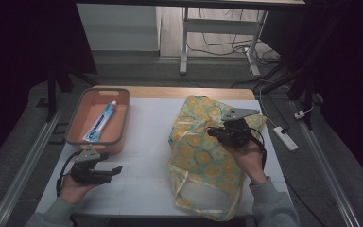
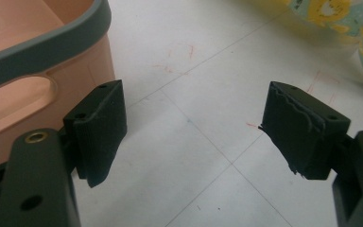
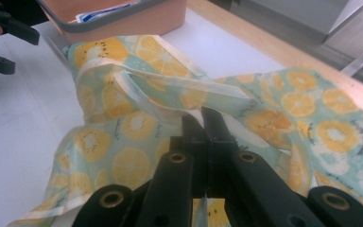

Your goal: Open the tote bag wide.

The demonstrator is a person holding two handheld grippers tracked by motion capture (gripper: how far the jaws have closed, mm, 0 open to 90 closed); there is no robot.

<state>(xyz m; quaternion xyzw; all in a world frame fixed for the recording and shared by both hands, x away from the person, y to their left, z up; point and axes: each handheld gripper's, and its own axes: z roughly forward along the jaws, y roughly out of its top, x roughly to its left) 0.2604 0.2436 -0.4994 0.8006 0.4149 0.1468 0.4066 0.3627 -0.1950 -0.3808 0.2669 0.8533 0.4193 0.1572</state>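
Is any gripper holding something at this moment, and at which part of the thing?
The right gripper is shut on the fruit-print bag, pinching its fabric near a pale strap. The left gripper is open and holds nothing.

A white table (image 1: 142, 142) with a light wooden strip along its far edge fills the middle of the high view; faint grid lines and small red marks cross its top. At upper left of it sits a peach-coloured bin (image 1: 82, 116) with a grey rim. Right of centre lies a crumpled lemon-print bag (image 1: 203, 161), reaching down to the table's lower edge.
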